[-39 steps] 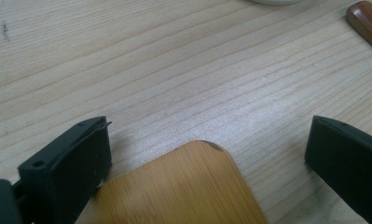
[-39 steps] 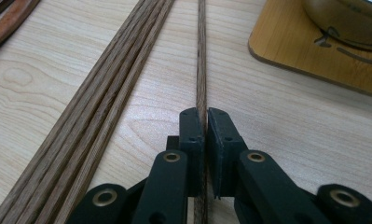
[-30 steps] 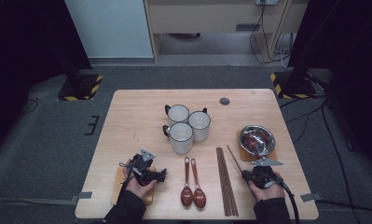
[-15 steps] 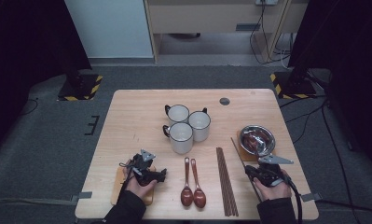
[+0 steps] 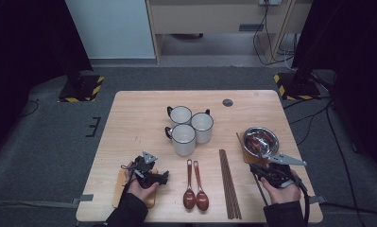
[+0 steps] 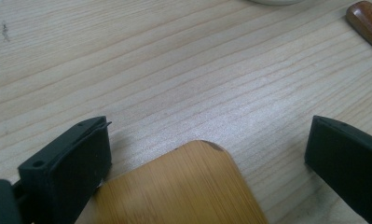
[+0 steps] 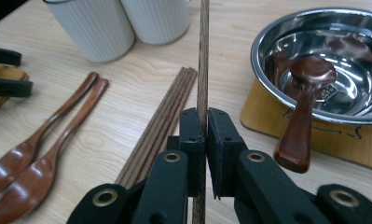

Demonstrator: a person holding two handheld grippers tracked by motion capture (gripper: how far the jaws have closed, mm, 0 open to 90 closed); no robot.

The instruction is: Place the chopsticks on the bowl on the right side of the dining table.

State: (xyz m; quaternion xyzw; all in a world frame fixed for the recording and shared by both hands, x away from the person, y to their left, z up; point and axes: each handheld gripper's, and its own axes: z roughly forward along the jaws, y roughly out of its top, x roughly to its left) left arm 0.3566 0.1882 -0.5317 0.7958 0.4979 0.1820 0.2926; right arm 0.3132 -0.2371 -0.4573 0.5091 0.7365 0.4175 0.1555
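On the left side of the table, my left gripper rests with its jaws wide apart, and nothing is between them. It sits over a small bamboo board, whose rounded corner lies between the two jaws in the left gripper view. I keep this hand quiet so it does not disturb the work.

Toward the middle, two spoons lie side by side, and just right of them the other chopsticks lie in a neat bundle. Behind them stand three mugs.

At the right, my right gripper is closed tight on one chopstick, which stands up between the pads and points toward the mugs. The bowl sits on its own mat just beside, with a third spoon leaning out of it.

I judge the step is to carry this chopstick to the bowl. To do it well, I keep the grip firm, because a thin stick can turn between flat pads. I lift it clear of the bundle first, then move across slowly, so the far tip does not hit the mugs or the spoon handle.
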